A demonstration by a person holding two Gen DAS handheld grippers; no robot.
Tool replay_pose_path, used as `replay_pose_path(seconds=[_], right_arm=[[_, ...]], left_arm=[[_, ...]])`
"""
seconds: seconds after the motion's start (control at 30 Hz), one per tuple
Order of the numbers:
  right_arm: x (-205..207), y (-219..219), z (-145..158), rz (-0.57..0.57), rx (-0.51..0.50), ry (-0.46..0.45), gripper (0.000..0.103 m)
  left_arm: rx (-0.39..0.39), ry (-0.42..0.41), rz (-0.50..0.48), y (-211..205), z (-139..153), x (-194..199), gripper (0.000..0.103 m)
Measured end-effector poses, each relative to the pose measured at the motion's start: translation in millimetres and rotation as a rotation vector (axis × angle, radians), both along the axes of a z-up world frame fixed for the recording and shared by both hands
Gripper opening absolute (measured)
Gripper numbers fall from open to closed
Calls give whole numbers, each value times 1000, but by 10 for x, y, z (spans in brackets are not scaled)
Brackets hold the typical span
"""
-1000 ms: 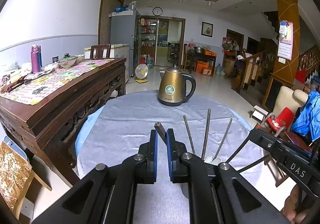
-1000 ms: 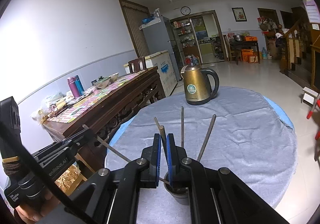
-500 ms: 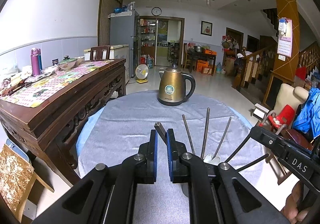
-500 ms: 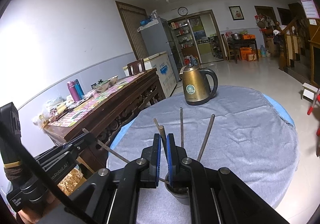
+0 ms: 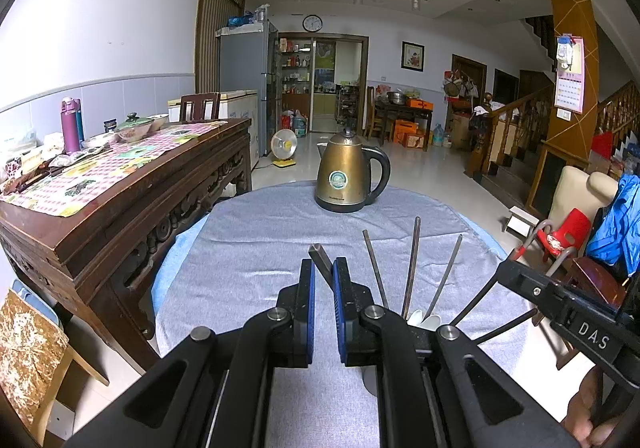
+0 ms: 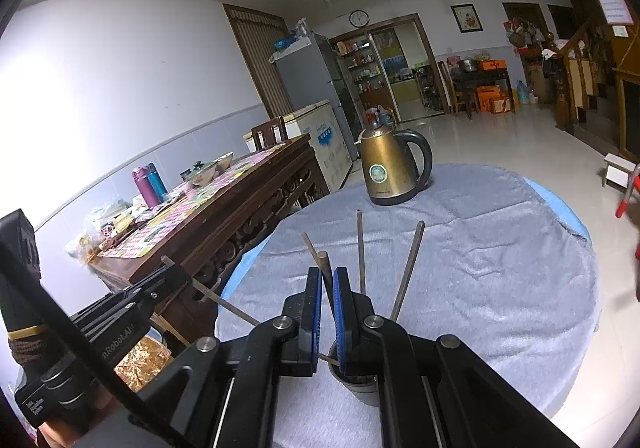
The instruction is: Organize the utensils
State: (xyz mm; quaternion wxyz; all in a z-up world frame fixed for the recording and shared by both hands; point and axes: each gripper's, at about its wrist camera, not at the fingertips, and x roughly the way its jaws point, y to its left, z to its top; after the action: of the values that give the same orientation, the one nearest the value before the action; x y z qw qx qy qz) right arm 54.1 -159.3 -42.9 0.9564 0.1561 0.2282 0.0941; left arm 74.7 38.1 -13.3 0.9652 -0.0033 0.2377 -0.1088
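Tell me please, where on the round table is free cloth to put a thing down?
The grey cloth lies bare between the kettle and the chopsticks standing in the cup, and widely on the side away from the wooden sideboard. It is crowded near the cup, where both hand-held grippers, left and right, each clamp a chopstick.

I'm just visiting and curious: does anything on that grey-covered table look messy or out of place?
Nothing spilled or broken. The chopsticks fan out at different angles from the cup rather than standing together, and each gripper, left and right, grips one.
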Motion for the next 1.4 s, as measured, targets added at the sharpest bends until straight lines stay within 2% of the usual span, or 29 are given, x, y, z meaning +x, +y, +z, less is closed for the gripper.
replay_pose_path(seconds=[0.23,0.3,0.33,0.37,0.4,0.43,0.47,0.53,0.73,0.87,0.97,1.13,1.4], right_arm=[[56,3,-54,-8,12,22,8],[70,-13,-70,-25,17,27,8],[76,-34,-73,-32,20,32,11],[77,-55,-81,-36,28,33,18],[67,-91,-87,-47,40,29,22],[46,-136,-85,-59,50,23,31],[28,-169,-79,-68,59,17,46],[-39,-255,-52,-91,83,-16,59],[-219,-368,57,-121,65,-79,59],[-296,-401,68,-127,50,-83,60],[-327,-403,65,-126,50,-73,67],[-364,-392,34,-129,28,-51,69],[-383,-372,-101,-134,18,12,70]], left_arm=[[0,66,-43,-91,-117,146,9],[-2,82,-48,-99,-154,173,14],[-3,88,-52,-93,-165,180,22],[-2,89,-51,-95,-172,183,38],[0,84,-45,-83,-167,179,47],[1,74,-39,-76,-160,167,58],[5,57,-29,-71,-138,147,59],[23,41,-22,-62,-107,125,61],[78,22,-1,-106,-61,22,72],[127,-12,19,-134,7,-73,80],[163,-37,48,-146,52,-137,84],[194,-53,72,-127,83,-215,88],[195,-33,115,-31,61,-259,89]])
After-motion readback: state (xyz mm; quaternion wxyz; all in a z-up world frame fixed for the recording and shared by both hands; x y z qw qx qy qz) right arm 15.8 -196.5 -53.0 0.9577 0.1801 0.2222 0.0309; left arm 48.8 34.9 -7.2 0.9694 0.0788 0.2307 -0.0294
